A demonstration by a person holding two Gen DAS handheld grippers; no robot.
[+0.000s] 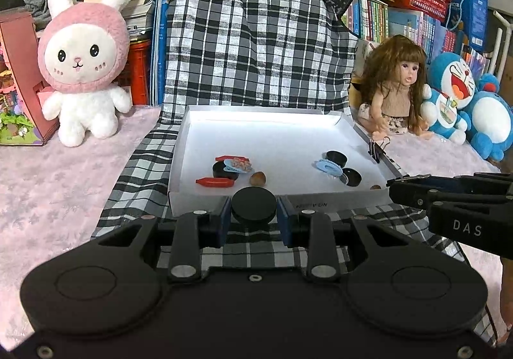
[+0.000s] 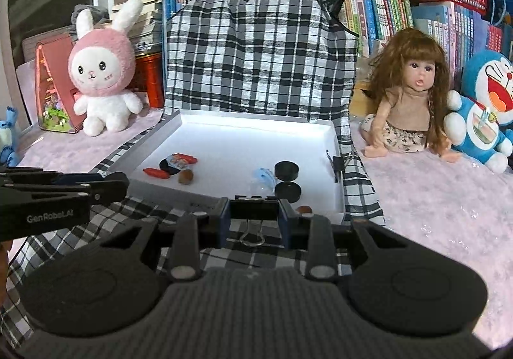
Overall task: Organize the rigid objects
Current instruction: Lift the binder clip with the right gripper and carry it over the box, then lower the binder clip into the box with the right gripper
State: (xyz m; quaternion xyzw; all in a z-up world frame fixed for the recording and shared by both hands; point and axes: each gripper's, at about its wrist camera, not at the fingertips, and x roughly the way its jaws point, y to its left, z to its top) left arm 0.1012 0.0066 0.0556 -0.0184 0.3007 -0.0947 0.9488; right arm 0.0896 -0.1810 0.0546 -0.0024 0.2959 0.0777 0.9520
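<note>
My left gripper [image 1: 254, 209] is shut on a round black cap [image 1: 254, 205], held in front of the near wall of a white tray [image 1: 224, 121]. My right gripper [image 2: 254, 213] is shut on a black binder clip [image 2: 253, 209], its wire handle hanging below. The tray [image 2: 240, 124] holds two red pieces [image 1: 214, 181], black discs [image 1: 336, 157], blue clips [image 1: 327, 166] and a brown nut [image 1: 257, 178]. Another binder clip [image 1: 375, 149] is clamped on the tray's right wall. The right gripper's fingers [image 1: 416, 187] show at the right edge of the left wrist view.
The tray rests on a black-and-white checked cloth [image 1: 256, 47] draped up behind it. A pink rabbit plush [image 1: 83, 60] sits at the left, a doll [image 1: 396, 83] and blue cat plushes [image 1: 455, 92] at the right. Books and red baskets line the back.
</note>
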